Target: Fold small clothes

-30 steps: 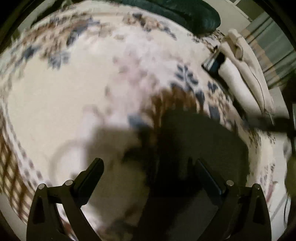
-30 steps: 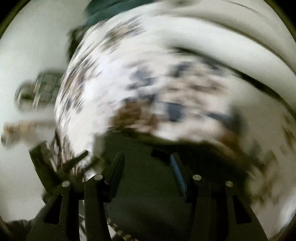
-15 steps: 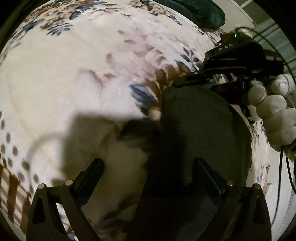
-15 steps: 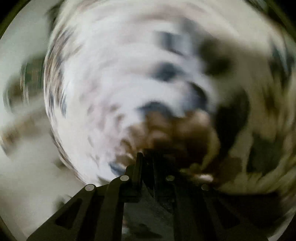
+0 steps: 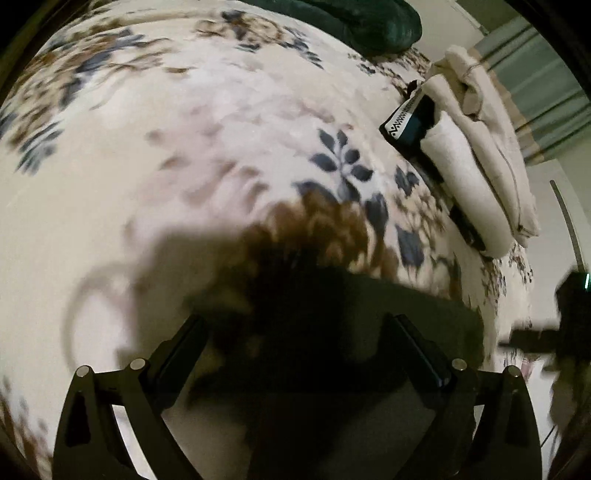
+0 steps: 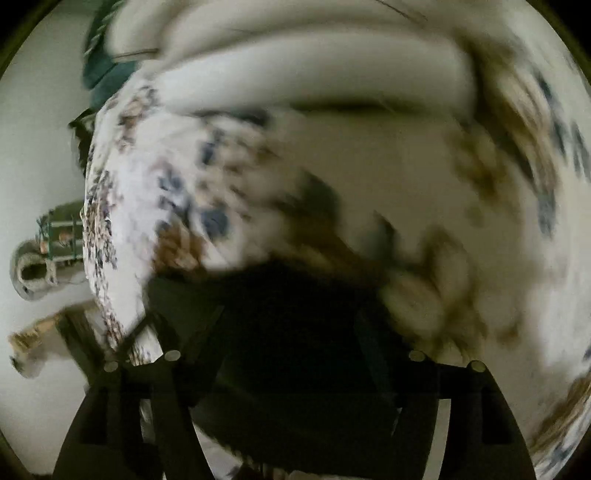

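Observation:
A dark garment (image 5: 373, 317) lies flat on the floral blanket (image 5: 207, 155). My left gripper (image 5: 295, 332) hovers just over its near part, open, with the cloth showing below and between the fingers but not pinched. At the right edge of the left wrist view, the right gripper (image 5: 565, 328) is a dark blur beside the garment. The right wrist view is smeared by motion. There the right gripper (image 6: 291, 321) has its jaws opening, and the dark garment (image 6: 288, 291) lies under them, with nothing seen clamped.
A stack of folded cream clothes (image 5: 480, 155) sits at the blanket's far right, with a dark item bearing a white zigzag label (image 5: 406, 125) against it. A dark green pillow (image 5: 369, 26) lies at the far end. The bed edge and floor (image 6: 37, 369) show at left.
Half a second ago the right gripper was shut at the garment's far edge. It has since swung off to the right with its jaws apart. The left gripper stayed open and shifted slightly.

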`<state>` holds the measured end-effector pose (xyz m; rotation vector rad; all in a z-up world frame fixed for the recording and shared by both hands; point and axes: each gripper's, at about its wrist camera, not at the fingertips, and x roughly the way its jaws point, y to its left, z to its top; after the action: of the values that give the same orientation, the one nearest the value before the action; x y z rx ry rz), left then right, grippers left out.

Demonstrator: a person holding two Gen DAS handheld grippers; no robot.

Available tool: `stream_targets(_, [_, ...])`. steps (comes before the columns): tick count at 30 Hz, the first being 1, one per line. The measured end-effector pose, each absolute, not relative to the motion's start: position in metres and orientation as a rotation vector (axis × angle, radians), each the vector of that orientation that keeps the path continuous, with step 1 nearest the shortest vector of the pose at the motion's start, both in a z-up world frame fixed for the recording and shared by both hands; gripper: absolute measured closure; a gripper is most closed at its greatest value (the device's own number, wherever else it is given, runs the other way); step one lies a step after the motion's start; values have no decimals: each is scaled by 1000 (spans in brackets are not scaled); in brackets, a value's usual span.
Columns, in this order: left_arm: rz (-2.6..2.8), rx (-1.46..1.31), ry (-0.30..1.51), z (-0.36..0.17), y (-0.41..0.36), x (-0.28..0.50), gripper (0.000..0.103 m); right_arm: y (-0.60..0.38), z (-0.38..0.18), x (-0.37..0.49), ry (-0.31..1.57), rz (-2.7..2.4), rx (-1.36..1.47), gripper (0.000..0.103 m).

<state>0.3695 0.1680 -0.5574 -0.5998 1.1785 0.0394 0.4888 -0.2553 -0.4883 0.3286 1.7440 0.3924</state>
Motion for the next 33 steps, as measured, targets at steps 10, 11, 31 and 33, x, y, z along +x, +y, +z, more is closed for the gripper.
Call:
stream_targets(10, [7, -624, 1165, -548, 164, 392, 78, -275, -536, 463, 1602, 385, 492, 96])
stream_targets(11, [10, -635, 1164, -547, 165, 391, 79, -279, -529, 466, 1573, 366, 496, 97])
stream_targets(31, [-183, -928, 1262, -584, 173, 305, 33, -300, -609, 413, 1845, 638, 874, 28])
stream_targets(33, [-194, -937, 1249, -587, 167, 307, 28, -282, -616, 409, 1834, 697, 928, 28])
